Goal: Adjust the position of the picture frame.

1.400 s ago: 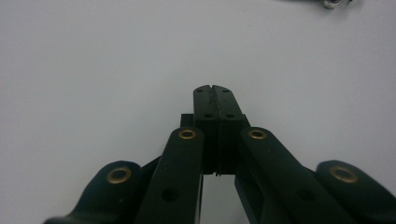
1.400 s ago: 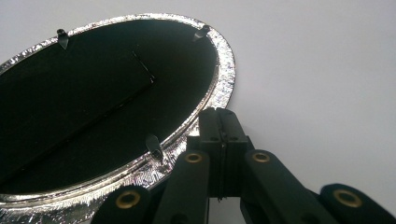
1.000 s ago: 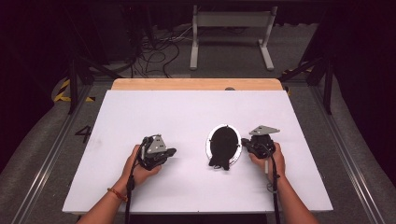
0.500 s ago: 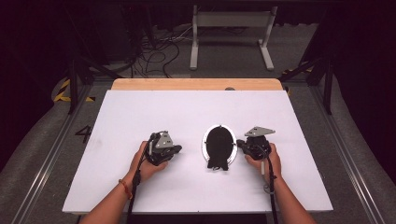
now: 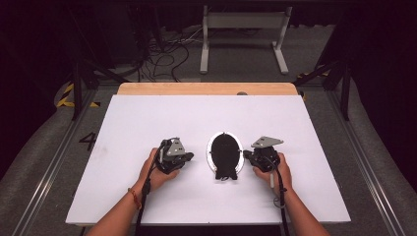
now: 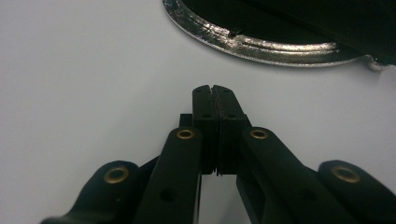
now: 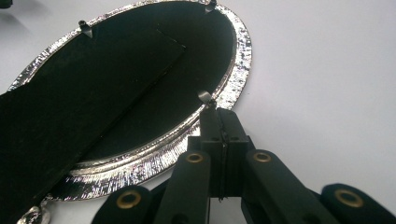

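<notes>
An oval picture frame (image 5: 225, 155) lies face down at the middle of the white table (image 5: 147, 118). It has a black backing (image 7: 140, 84), a black prop stand (image 7: 70, 107) and a silver rim (image 6: 261, 44). My left gripper (image 5: 189, 157) rests to its left with its jaws shut and empty; in the left gripper view its tips (image 6: 215, 88) stop short of the rim. My right gripper (image 5: 246, 155) is at the frame's right side, shut. Its tips (image 7: 218, 112) sit at the rim beside a small metal tab (image 7: 204, 97); I cannot tell if they touch it.
A wooden strip (image 5: 206, 88) runs along the table's far edge. Beyond it, cables (image 5: 167, 59) and a grey metal stand (image 5: 243, 34) are on the dark floor. Metal rails (image 5: 54, 162) flank the table.
Both grippers have edged slightly inward toward the frame, the left one to the right and the right one to the left. The jaws stay shut and the frame has not moved.
</notes>
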Tool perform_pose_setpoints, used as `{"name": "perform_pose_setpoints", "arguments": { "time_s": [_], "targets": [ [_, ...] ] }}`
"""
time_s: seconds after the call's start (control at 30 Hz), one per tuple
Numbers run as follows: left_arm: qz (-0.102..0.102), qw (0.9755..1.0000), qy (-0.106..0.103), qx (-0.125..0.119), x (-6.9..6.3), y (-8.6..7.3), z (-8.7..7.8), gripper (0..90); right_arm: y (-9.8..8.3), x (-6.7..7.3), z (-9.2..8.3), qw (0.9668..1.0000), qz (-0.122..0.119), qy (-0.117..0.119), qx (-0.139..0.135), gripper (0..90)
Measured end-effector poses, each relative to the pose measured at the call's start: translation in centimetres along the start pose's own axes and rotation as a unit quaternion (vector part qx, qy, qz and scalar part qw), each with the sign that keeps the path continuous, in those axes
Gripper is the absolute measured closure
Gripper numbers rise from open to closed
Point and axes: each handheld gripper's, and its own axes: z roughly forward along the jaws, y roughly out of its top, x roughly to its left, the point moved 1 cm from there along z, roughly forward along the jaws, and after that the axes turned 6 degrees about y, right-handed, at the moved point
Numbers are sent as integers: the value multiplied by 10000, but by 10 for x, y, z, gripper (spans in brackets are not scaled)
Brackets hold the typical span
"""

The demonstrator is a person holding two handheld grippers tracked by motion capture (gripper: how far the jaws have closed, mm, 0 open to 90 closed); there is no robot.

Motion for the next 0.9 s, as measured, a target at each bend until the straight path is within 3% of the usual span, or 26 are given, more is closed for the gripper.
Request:
{"name": "perform_pose_setpoints", "arguments": {
  "time_s": [0.4,0.53,0.63,0.9],
  "targets": [
    [-5,9999,-125,86,-3,1,7,881,0,13,1,9999,-85,124,6,900],
    [-107,9998,-176,10,-3,6,9,883,0,22,1,9997,-153,210,28,900],
    [-2,9998,-219,-9,-7,8,8,885,-1,28,1,9993,-210,298,45,900],
    [43,9997,-237,52,-10,6,8,884,-2,43,-2,9971,-388,641,117,900]
  ]
}}
